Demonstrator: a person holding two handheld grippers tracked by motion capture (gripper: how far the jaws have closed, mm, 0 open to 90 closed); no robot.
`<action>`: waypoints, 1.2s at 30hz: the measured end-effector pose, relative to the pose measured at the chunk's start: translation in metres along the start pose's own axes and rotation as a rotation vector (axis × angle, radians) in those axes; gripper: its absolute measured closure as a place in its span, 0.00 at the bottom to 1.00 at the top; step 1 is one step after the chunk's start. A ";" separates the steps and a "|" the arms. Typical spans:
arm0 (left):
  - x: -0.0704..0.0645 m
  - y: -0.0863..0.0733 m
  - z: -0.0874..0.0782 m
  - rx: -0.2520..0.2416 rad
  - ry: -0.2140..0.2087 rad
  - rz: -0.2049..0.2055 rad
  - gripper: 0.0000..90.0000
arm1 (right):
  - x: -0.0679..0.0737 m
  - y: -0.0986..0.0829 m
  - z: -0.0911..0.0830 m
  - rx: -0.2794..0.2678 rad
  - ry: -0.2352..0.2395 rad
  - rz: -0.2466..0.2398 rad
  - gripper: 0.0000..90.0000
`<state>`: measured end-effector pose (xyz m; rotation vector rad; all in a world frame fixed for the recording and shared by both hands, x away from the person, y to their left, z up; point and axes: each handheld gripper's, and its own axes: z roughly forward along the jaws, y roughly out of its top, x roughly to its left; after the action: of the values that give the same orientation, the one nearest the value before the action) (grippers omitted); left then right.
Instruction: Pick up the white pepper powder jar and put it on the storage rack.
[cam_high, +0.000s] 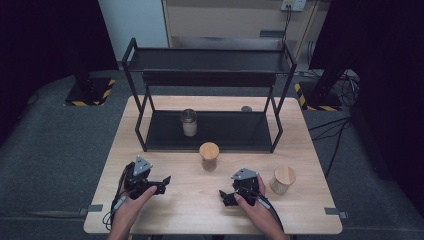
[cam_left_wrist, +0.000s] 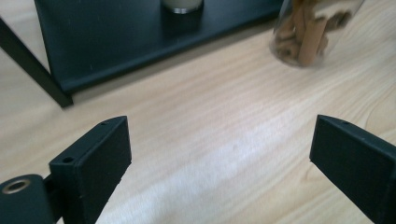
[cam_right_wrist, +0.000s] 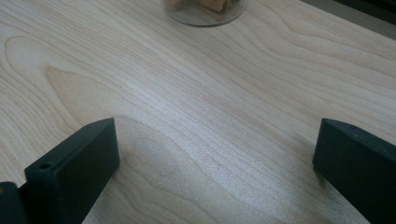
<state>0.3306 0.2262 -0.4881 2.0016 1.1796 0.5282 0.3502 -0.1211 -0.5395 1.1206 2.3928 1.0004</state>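
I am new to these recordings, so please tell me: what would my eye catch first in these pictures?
First, the black two-shelf rack at the back of the wooden table, with a glass jar on its lower shelf. Next, two wooden-lidded jars before it: one in the middle, one at the right. Nearest, the left gripper and right gripper are open, holding nothing.

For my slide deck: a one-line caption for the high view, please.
Two open hand-held grippers, left and right, rest on a wooden table before a black shelf and three jars.

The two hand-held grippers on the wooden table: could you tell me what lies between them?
Bare wood. In the high view, the left hand-held gripper and right hand-held gripper have light wooden table between them.
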 end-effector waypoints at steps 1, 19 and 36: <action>-0.001 -0.003 0.000 0.008 -0.001 -0.007 0.05 | 0.000 0.000 0.000 0.000 0.000 0.000 0.00; 0.000 -0.033 0.012 0.093 0.058 -0.071 0.03 | 0.000 0.000 0.000 0.000 -0.002 0.002 0.00; 0.000 -0.038 0.027 0.112 0.093 -0.053 0.00 | 0.001 0.000 0.000 0.002 -0.006 0.007 0.01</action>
<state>0.3267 0.2273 -0.5349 2.0521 1.3413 0.5440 0.3498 -0.1203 -0.5391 1.1319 2.3874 0.9955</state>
